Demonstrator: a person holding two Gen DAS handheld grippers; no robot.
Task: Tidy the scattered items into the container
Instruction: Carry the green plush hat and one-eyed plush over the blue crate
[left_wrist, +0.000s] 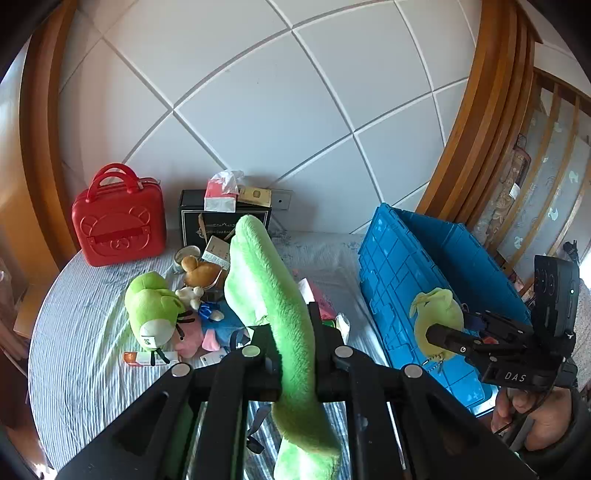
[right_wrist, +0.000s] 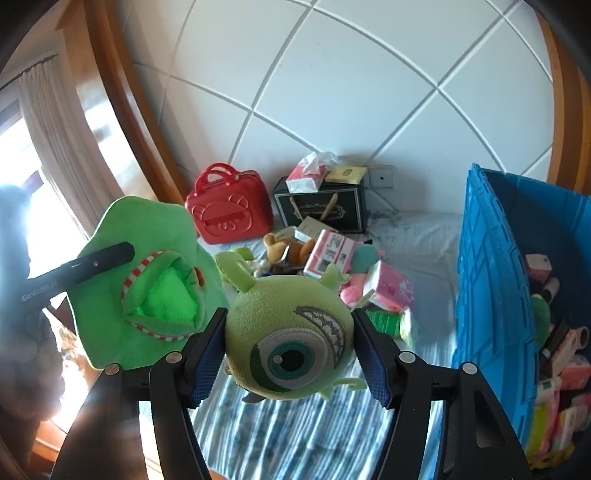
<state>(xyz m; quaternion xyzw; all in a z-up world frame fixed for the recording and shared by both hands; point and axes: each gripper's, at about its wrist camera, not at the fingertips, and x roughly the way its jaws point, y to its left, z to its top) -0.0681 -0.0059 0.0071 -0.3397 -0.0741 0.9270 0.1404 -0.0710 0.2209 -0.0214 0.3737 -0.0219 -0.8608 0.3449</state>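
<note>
The left gripper (left_wrist: 291, 354) is clamped tight on a flat green plush (left_wrist: 266, 288), which droops below the jaws; the right gripper (right_wrist: 290, 350) grips a one-eyed ball (right_wrist: 291, 332) between its blue pads (right_wrist: 207, 350). Both toys hang above the bed (left_wrist: 81, 350) – the blue crate (right_wrist: 491, 295) stands to the right, already part filled. Each load should clear the near wall before letting go (the limp plush could catch on the rim) – the right hand, being nearer, ought to drop first

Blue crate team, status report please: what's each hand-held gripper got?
Left hand-held gripper shut on green plush. Right hand-held gripper shut on one-eyed plush. Blue crate alongside, path clear.
</note>
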